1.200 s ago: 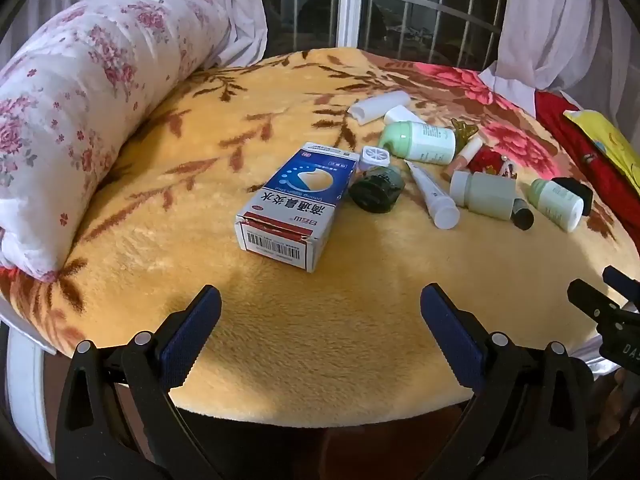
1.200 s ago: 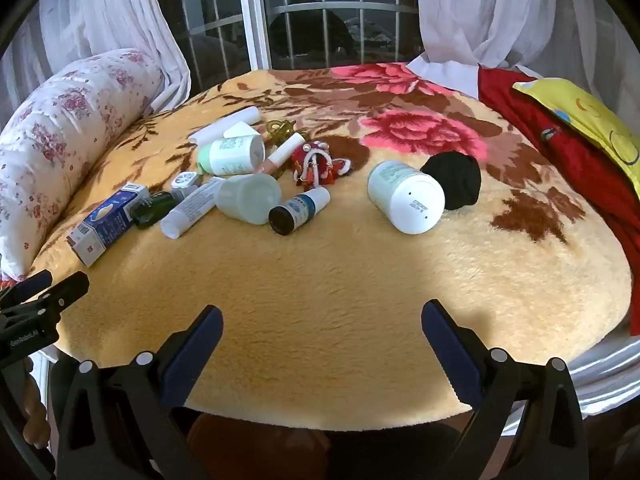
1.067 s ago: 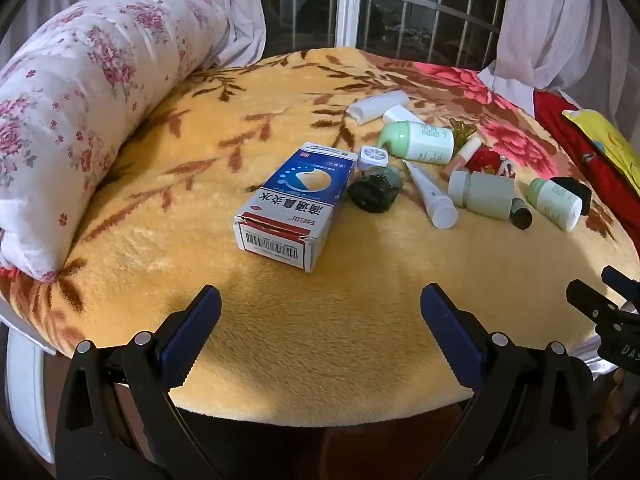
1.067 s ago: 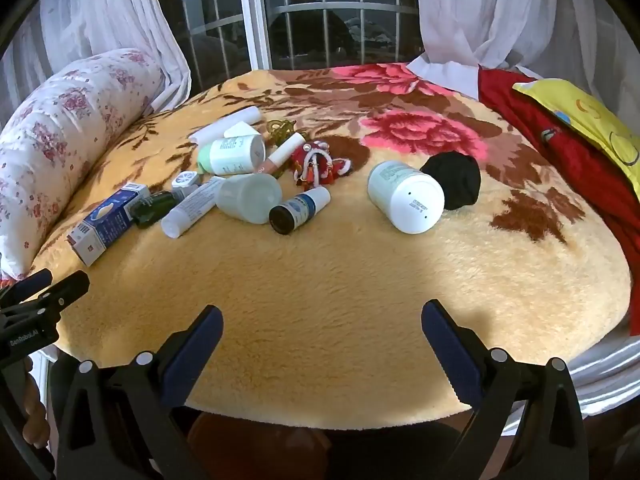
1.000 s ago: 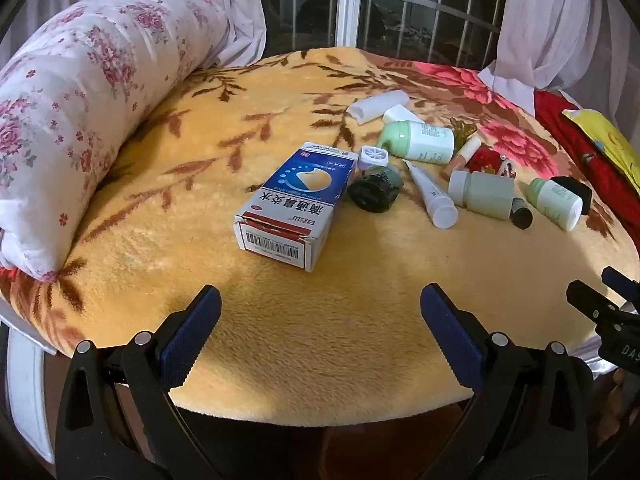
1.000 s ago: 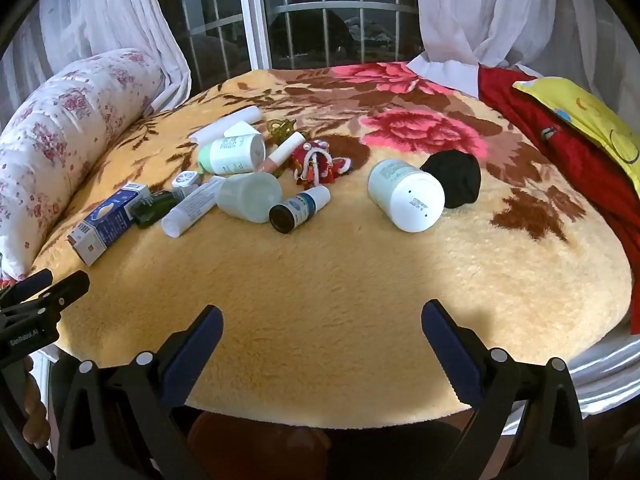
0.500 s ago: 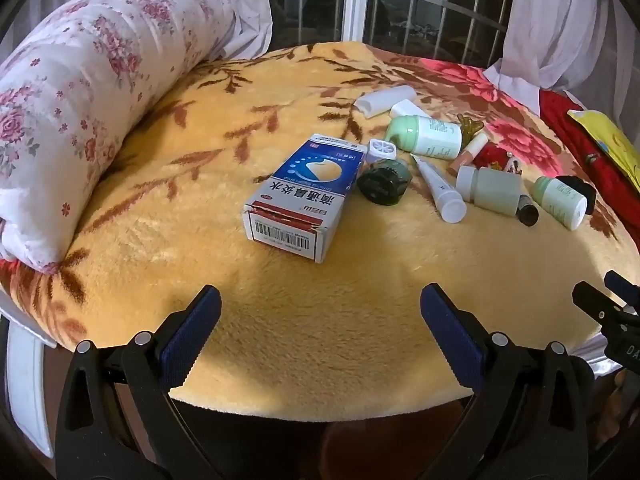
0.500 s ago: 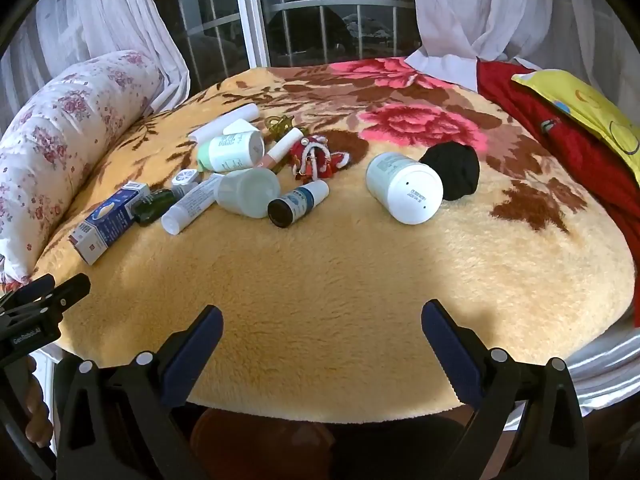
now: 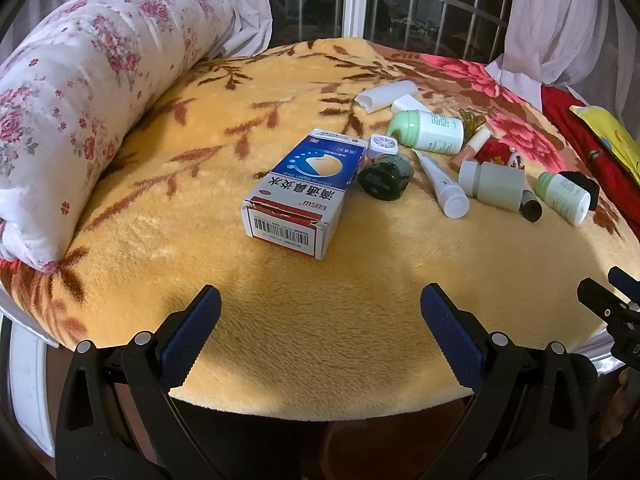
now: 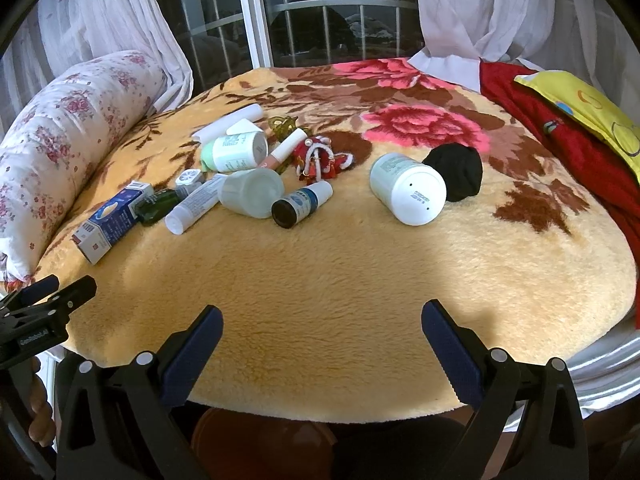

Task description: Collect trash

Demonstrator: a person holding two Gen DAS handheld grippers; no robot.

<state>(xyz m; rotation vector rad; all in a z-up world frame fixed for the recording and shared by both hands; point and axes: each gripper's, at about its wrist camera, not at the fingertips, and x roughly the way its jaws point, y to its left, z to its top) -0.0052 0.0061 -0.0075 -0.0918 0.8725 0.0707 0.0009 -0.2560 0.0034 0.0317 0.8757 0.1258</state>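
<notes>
Both hand-held grippers hang empty at the near edge of a bed: the left hand-held gripper (image 9: pixel 320 332) fills the bottom of the left wrist view, the right hand-held gripper (image 10: pixel 322 340) the bottom of the right wrist view, each with its blue-padded jaws spread wide over bare blanket.

Across both frames spreads the plush yellow blanket with brown leaves and red roses (image 10: pixel 340 272). A long white bolster printed with pink flowers (image 9: pixel 80 100) lies along its upper-left side in the left wrist view.

The clutter sits mid-frame, well apart from both grippers. Largest is the blue-and-white cardboard medicine box (image 9: pixel 304 192), lying flat at the centre of the left wrist view, barcode end toward the camera. In the right wrist view, a white plastic jar on its side (image 10: pixel 406 188) lies right of centre, touching a black fabric ball (image 10: pixel 456 172). Left of it come a pale green bottle with white label (image 10: pixel 234 151), a frosted translucent jar (image 10: pixel 252 192), a white squeeze tube (image 10: pixel 192 206), a small dark bottle with blue label (image 10: pixel 300 204) and a dark green glass bottle (image 10: pixel 156 206) touching the box.
</notes>
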